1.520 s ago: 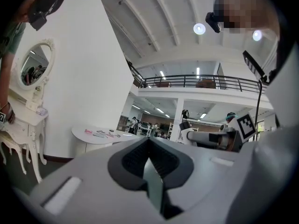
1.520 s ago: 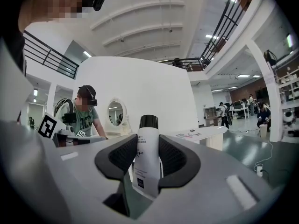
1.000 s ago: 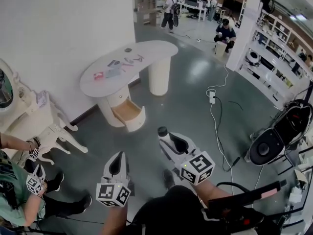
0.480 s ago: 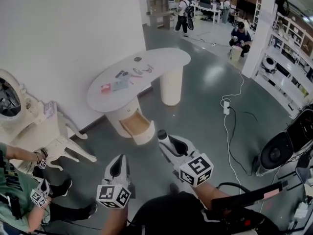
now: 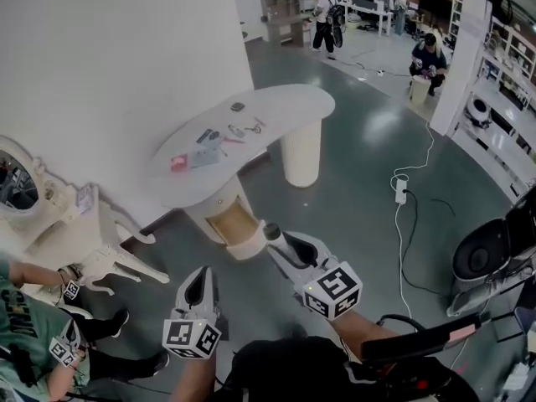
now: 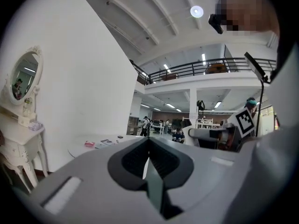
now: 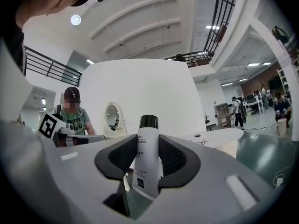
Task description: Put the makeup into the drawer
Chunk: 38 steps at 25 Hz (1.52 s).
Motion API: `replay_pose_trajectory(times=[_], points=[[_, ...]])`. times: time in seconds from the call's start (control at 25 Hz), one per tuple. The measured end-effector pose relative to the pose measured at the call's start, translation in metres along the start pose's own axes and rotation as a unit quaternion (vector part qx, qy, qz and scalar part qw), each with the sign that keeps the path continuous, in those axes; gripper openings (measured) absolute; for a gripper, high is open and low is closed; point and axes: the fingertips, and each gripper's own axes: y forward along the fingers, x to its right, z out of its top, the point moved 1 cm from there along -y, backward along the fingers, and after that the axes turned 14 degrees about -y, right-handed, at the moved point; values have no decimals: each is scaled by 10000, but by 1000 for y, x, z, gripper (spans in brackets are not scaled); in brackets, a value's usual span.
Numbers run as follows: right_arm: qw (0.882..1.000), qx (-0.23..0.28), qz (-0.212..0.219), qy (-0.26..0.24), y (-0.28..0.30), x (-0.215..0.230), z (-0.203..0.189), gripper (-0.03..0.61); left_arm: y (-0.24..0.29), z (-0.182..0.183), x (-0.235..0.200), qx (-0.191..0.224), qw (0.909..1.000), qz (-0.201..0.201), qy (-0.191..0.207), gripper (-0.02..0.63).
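Head view, going left to right with the white kidney-shaped surface (image 5: 280,107) against the wall as my anchor. Well off to its left there's an ornate white vanity with an oval mirror (image 5: 38,203), and nearer the camera than that, a person in a green shirt (image 5: 29,342).

On the surface, towards its left end, sits a small pink packet (image 5: 178,163) with a flat grey-blue pack (image 5: 205,147) just beside it. Further right are a few thin little bits (image 5: 247,129) I can't make out, plus a small dark object (image 5: 238,106) closer to the wall side. Under the surface's left end, the round pedestal has its light wooden drawer (image 5: 233,223) pulled open, wooden inside showing.

On the near side of the surface, a bit left of the drawer, the left gripper (image 5: 201,273) has its jaws pressed together. The left gripper view shows the pads meeting with nothing caught in them.

The right gripper (image 5: 283,248) is just right of the drawer's front and is clamped on a white plastic tube with a black cap (image 5: 273,234). In the right gripper view the tube stands upright between the pads, cap poking up above them. So the makeup is in that gripper, close to the drawer but not in it.

Under the surface's right end is a thick white cylinder leg (image 5: 301,151). Out to the right of that, a white power strip with a cable (image 5: 400,191) lies on the grey floor.
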Motion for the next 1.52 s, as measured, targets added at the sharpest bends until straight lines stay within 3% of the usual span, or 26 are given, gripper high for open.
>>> replay_pose_trajectory(times=[0.36,0.6,0.88,1.16,1.52], points=[[9997,-129,194,97,43,33,-12,146,41,8,-22,-105,9998,189,42,0],[9993,-245,267,14,89,36,-17,146,63,14,-66,-102,9997,206,-28,0],[9987,-300,380,-187,158,37,-12,147,88,36,-120,-86,9999,19,142,0],[9973,-457,480,-303,220,35,-12,146,111,57,-171,-82,9999,-108,64,0],[9946,-526,699,-556,276,37,-21,146,137,56,-214,-248,9995,-220,12,0]])
